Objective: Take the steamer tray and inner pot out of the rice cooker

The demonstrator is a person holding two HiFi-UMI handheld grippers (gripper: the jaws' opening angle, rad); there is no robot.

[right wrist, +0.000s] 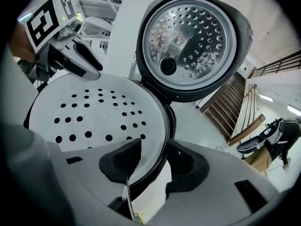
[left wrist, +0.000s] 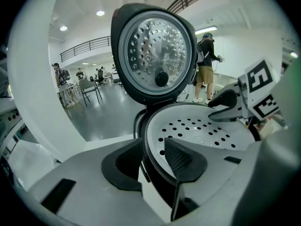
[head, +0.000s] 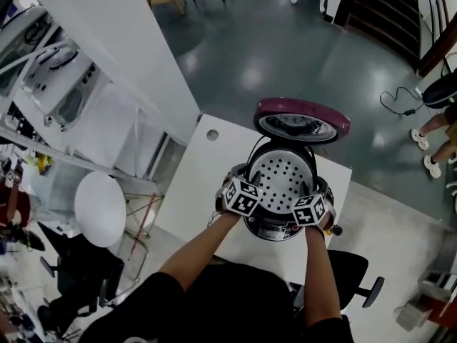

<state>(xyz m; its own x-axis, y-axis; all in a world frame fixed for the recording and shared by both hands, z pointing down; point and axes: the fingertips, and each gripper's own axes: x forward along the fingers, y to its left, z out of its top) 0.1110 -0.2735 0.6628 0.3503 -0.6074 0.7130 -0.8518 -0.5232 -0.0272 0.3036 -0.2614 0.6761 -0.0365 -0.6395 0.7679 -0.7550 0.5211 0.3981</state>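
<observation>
While astride 1 tray, 2 tongs

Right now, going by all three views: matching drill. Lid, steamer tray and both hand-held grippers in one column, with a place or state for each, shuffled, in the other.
1. lid
2. steamer tray
3. left hand-held gripper
4. right hand-held gripper

A. jaws astride the right rim of the rice cooker
B. white, perforated, seated in the cooker
C. swung up open at the far side
D. jaws astride the cooker's left rim

Pairs: 1-C, 2-B, 3-D, 4-A
</observation>
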